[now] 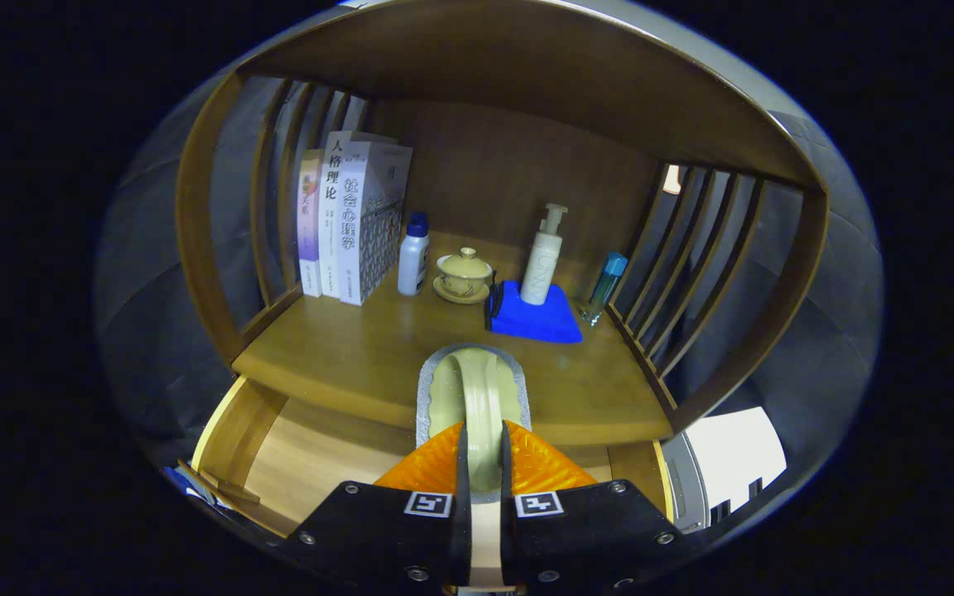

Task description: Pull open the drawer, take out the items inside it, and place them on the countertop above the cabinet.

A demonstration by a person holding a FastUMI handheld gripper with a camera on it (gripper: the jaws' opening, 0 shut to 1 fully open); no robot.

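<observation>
Gripper view: claw (pixel 477 463) clamped on a pale brush (pixel 474 389) by its arched handle, held over the worktop's (pixel 344 356) front edge, above the open drawer (pixel 311 463).

Three books (pixel 343 219) stand upright at the left of the frame's middle, touching one another. Just right of them stands a white bottle with a blue cap (pixel 413 255), then a lidded yellow teacup on its saucer (pixel 464 276) near centre.
</observation>
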